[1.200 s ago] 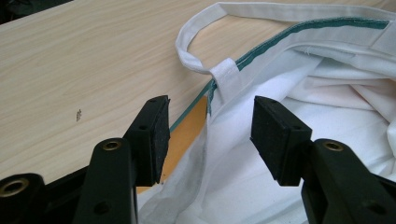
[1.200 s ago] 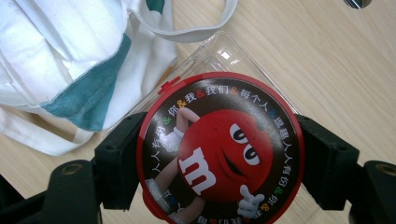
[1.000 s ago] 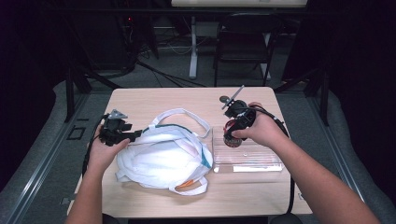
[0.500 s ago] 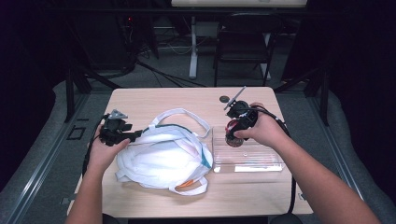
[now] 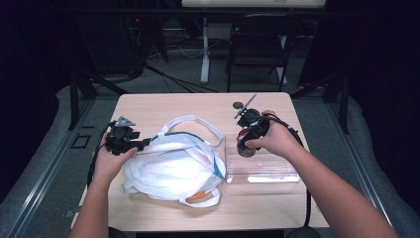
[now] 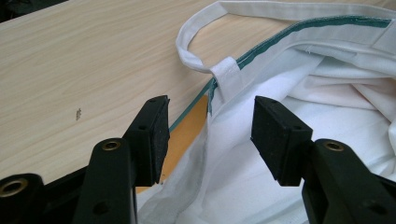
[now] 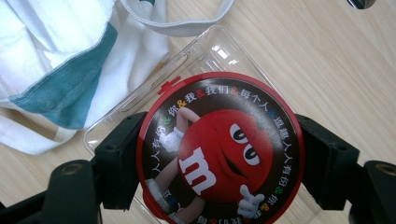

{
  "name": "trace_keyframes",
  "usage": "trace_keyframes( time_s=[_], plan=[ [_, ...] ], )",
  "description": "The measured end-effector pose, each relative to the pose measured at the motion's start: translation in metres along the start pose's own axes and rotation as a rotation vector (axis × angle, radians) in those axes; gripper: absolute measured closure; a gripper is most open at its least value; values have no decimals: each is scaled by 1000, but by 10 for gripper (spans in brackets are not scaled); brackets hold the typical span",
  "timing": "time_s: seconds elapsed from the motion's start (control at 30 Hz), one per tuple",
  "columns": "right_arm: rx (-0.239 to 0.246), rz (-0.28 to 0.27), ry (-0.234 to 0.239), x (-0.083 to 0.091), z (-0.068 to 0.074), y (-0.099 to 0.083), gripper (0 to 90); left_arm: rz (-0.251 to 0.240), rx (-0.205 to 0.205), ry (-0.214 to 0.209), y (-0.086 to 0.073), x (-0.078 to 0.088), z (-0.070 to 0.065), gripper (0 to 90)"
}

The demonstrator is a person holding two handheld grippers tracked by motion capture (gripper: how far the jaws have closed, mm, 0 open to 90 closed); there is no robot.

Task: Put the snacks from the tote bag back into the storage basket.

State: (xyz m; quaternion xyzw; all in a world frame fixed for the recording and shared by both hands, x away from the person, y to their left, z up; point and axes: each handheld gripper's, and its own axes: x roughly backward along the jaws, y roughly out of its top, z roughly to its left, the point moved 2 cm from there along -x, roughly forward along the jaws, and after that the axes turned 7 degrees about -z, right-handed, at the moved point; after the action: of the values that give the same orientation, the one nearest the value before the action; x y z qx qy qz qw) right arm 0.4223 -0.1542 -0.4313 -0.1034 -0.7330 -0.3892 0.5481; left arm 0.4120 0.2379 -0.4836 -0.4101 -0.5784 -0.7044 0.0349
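Jaws of the right gripper point(image 7: 219, 163) are clamping a round red tin point(image 7: 219, 149) by its rim, one jaw at 9 o'clock and one at 3 o'clock in the right gripper view; the lid w/ the red candy figure is facing the camera. The tin is hanging just above a clear plastic tray point(image 7: 205, 56), which is lying on the bench point(image 7: 303, 60). In the high view the right gripper point(image 5: 246, 141) is sitting over the tray's point(image 5: 277, 171) near-left corner, at about 3 o'clock from the bag point(image 5: 173, 166).

Jaws of the left gripper point(image 6: 208, 135) are standing wide, w/ nothing pinched; the bag's point(image 6: 299, 102) green-trimmed edge is lying between them, and whether either jaw is touching cloth I can't tell. A white handle loop point(image 6: 201, 51) is lying at 12 o'clock from the gap, flat on the bench. In the high view the left gripper point(image 5: 130, 144) is sitting at the bag's 9 o'clock edge.

The bag is slumping mid-bench, approx. between the two grippers, w/ an orange bit point(image 5: 197, 197) peeking out at its 5 o'clock side.
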Motion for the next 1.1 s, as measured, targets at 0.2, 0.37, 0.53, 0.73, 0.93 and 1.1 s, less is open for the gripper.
trace_keyframes(
  time_s=[0.2,0.37,0.53,0.73,0.93,1.1],
  plan=[
    [6,8,3,-7,-1,0,248,4,-3,1,0,-1,0,468],
    [8,7,5,-13,0,2,248,4,-3,3,0,-1,0,468],
    [8,2,6,-18,1,4,248,1,4,1,0,0,0,468],
    [16,16,4,-24,1,6,247,-1,2,4,0,0,1,468],
    [0,15,13,-33,0,5,248,-2,4,4,0,1,1,468],
    [10,27,7,-40,-2,3,248,1,3,2,0,0,0,468]
  ],
)
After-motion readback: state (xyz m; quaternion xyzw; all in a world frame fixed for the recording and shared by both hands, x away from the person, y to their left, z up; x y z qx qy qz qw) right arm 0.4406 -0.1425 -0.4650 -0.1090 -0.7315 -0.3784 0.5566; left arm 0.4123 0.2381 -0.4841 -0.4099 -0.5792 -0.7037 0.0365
